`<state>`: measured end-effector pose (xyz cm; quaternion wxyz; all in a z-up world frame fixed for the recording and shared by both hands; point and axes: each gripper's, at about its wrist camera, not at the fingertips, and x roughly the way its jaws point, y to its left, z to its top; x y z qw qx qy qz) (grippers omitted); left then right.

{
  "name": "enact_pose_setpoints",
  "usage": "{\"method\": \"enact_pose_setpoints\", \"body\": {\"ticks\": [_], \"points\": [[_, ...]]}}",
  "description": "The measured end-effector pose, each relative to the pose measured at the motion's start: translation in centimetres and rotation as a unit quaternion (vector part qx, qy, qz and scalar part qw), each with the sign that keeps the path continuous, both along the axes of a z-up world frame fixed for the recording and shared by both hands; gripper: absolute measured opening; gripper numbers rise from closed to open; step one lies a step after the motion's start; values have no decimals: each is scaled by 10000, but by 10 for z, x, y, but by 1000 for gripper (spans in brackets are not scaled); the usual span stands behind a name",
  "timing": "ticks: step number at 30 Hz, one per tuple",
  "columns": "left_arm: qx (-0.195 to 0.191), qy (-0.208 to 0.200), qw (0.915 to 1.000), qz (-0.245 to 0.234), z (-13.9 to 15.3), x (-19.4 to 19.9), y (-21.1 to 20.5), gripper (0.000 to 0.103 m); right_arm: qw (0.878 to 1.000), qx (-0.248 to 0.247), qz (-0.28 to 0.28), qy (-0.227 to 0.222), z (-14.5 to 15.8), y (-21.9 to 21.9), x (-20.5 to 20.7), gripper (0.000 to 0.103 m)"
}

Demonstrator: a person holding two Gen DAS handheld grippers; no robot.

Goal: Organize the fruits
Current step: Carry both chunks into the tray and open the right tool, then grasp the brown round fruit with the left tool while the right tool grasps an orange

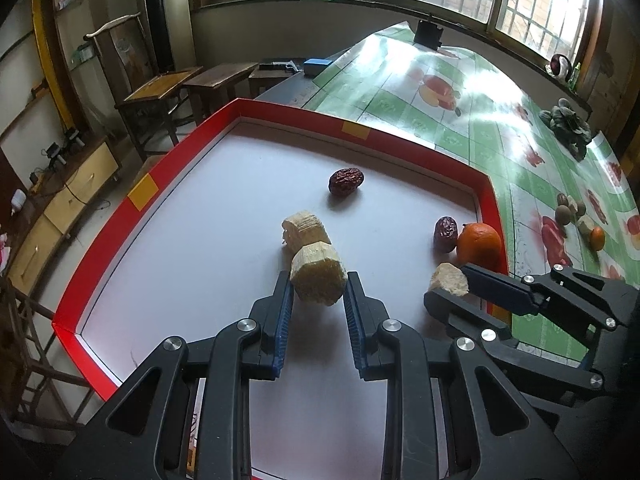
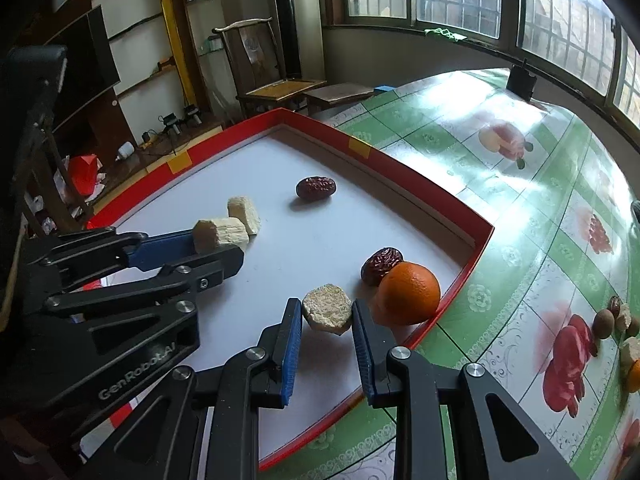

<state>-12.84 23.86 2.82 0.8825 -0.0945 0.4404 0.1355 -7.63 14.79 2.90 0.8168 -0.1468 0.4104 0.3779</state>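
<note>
A red-rimmed tray (image 1: 100, 256) with a white floor lies on the table. My left gripper (image 1: 319, 280) is shut on a pale yellow fruit chunk (image 1: 318, 270), close behind a second chunk (image 1: 306, 230) lying in the tray. My right gripper (image 2: 327, 304) is shut on another pale chunk (image 2: 327, 310) near the tray's right corner. Beside it sit an orange (image 2: 409, 293) and a red date (image 2: 381, 265) against the rim (image 2: 420, 184). A further date (image 2: 316, 188) lies mid-tray. Each view shows the other gripper (image 1: 450, 286) (image 2: 218, 246) with its chunk.
Loose fruits (image 1: 576, 216) lie in a cluster on the green fruit-print tablecloth (image 1: 460, 128) right of the tray. A dark green bundle (image 1: 568, 124) and a black box (image 1: 428, 34) sit farther back. Wooden chairs and stools (image 1: 160, 92) stand beyond the table's left edge.
</note>
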Motion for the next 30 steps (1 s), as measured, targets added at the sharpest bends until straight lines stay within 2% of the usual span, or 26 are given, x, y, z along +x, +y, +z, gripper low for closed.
{"method": "enact_pose_setpoints", "body": {"ticks": [4, 6, 9, 10, 11, 13, 18, 30], "points": [[-140, 33, 9999, 74, 0, 1, 3, 25, 10000, 5, -17, 40, -4, 0, 1, 27], [-219, 94, 9996, 119, -1, 2, 5, 25, 9999, 81, 30, 82, -2, -2, 0, 34], [-116, 78, 9998, 134, 3, 1, 2, 26, 9999, 141, 19, 18, 4, -6, -4, 37], [-73, 42, 9999, 130, 5, 0, 0, 31, 9998, 173, 5, -6, 6, -9, -6, 37], [-44, -27, 9999, 124, 8, -1, -1, 46, 9998, 219, -27, -11, 9, -13, -6, 37], [-62, -161, 9998, 96, 14, -3, -5, 66, 9995, 302, -103, 7, 14, -23, -7, 37], [136, -376, 9992, -70, 29, -3, -26, 67, 9982, 473, -366, -42, 24, -53, -10, 38], [134, -439, 9956, -820, 38, 21, -102, 67, 9897, 650, -1267, -153, 38, -137, -5, 40]]}}
